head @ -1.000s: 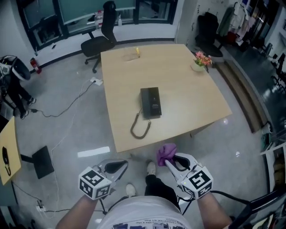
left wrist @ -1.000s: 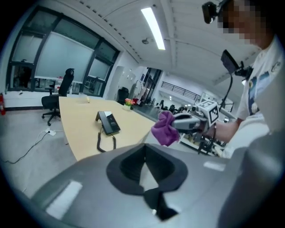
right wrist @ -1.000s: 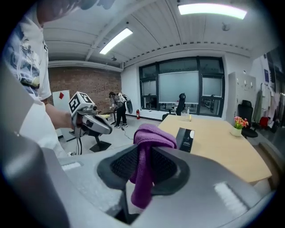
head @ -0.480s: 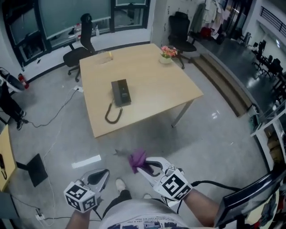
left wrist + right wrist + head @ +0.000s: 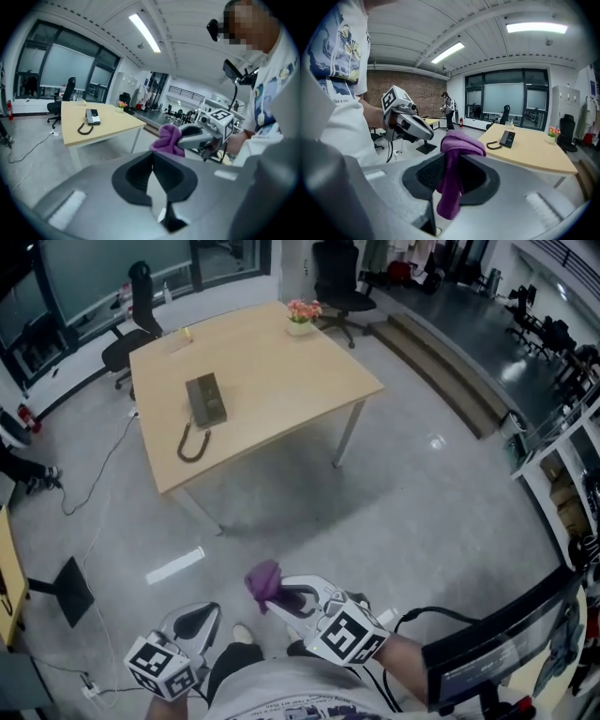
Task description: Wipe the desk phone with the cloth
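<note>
A dark desk phone (image 5: 205, 399) with a coiled cord lies on the light wooden table (image 5: 281, 362), far from me at the upper left of the head view. Both grippers are held close to my body, well away from that table. My right gripper (image 5: 275, 594) is shut on a purple cloth (image 5: 262, 583), which bunches above the jaws and hangs down between them (image 5: 452, 178). My left gripper (image 5: 202, 624) is shut with nothing in it (image 5: 153, 176). The phone (image 5: 506, 138) also shows in the right gripper view, and again (image 5: 92, 116) in the left gripper view.
A small pot of flowers (image 5: 301, 313) stands on the table's far corner. Black office chairs (image 5: 131, 322) stand beyond the table. Cables trail over the grey floor (image 5: 84, 493) at the left. A step runs along the right (image 5: 441, 371). A black monitor (image 5: 497, 657) is at my right.
The table and phone have drifted up and to the left and grown smaller in the head view as I turned and backed away. Both grippers stay near my body, with the cloth still held.
</note>
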Demonstrator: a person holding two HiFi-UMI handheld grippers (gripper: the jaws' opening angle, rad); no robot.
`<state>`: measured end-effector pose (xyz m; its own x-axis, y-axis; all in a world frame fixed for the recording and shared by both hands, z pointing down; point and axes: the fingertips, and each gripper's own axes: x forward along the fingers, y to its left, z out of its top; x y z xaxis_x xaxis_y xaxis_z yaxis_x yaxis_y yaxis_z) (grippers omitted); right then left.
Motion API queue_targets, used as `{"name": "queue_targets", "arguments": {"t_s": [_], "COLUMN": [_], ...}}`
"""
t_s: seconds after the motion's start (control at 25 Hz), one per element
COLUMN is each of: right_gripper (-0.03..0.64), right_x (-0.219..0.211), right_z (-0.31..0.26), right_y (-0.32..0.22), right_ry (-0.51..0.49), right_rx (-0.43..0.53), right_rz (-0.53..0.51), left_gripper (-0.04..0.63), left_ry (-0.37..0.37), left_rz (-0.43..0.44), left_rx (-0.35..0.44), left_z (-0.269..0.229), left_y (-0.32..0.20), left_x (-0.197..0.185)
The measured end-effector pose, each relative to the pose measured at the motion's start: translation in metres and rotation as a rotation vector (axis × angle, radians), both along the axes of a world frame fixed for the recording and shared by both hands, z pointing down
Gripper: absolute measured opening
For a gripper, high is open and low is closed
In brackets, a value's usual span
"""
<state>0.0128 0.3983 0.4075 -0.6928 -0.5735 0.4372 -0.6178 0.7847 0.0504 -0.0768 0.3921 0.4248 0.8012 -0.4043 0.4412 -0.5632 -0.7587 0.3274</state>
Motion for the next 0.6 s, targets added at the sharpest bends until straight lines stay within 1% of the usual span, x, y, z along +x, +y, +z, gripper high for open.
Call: {"name": "queue_targets", "arguments": {"t_s": [0.16, 0.32, 0.44, 0.6], "right_gripper": [0.087, 0.087, 0.087, 0.087], "right_x": [-0.001, -0.017, -0.038, -0.077], "right_z": [-0.008, -0.015, -0.017, -0.016], "right_y": [0.007, 0.006, 0.006, 0.007], "right_ry": [0.005, 0.005, 0.014, 0.004], "right_rx": [0.028, 0.04, 0.049, 0.055], "right_rz": [0.043, 0.08, 0.081, 0.071], "left_gripper": [0.005, 0.005, 0.005, 0.005], "left_ry": [-0.003, 0.028, 0.04, 0.01], "left_rz": [0.053, 0.119, 0.134, 0.117], "left_rx": [0.056, 0.109, 0.128, 0.111], "left_z": [-0.005, -0.028, -0.034, -0.022], "left_y": [0.007, 0.005, 0.01, 0.018], "left_x": [0.005, 0.0, -0.022, -0.072]}}
